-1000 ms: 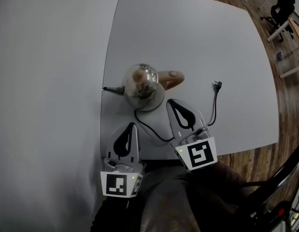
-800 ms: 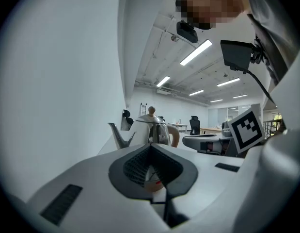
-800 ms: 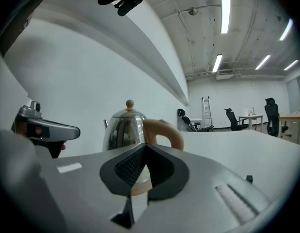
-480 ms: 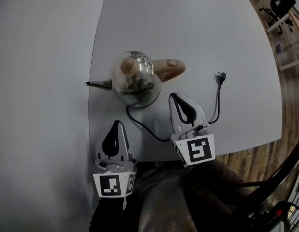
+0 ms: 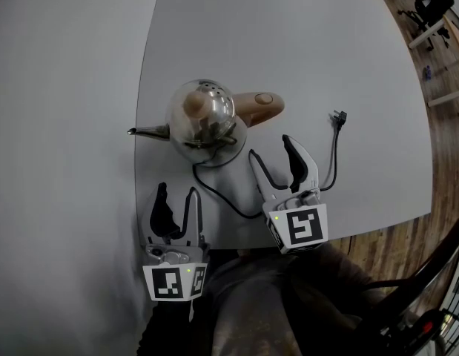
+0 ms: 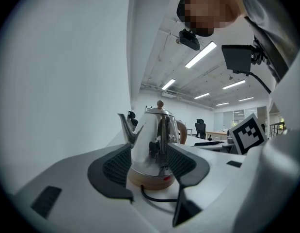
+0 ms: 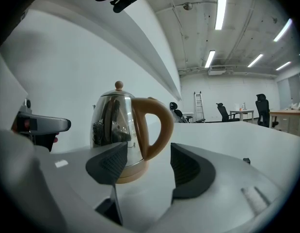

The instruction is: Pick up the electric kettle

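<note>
Electric kettle at rest on worktop, both tongs open and empty.

The electric kettle [image 5: 203, 117] stands upright on its tan base [image 6: 149, 178] near the left edge of the white worktop [image 5: 288, 35]. Its spout [image 5: 144, 130] points to that edge and its tan handle [image 5: 259, 106] points right. Any print on the body is too small to read (a small red mark shows on the base front). A black cord [image 5: 225, 195] runs from the base across the worktop to a loose plug [image 5: 338, 117]. The right tongs [image 5: 271, 148] sit just short of the handle and the left tongs [image 5: 176, 191] lie nearer the front edge. Both have just been opening and now stand wide, touching nothing. Each carries a black-and-white marker cube [image 5: 297, 227] with no legible lettering.
</note>
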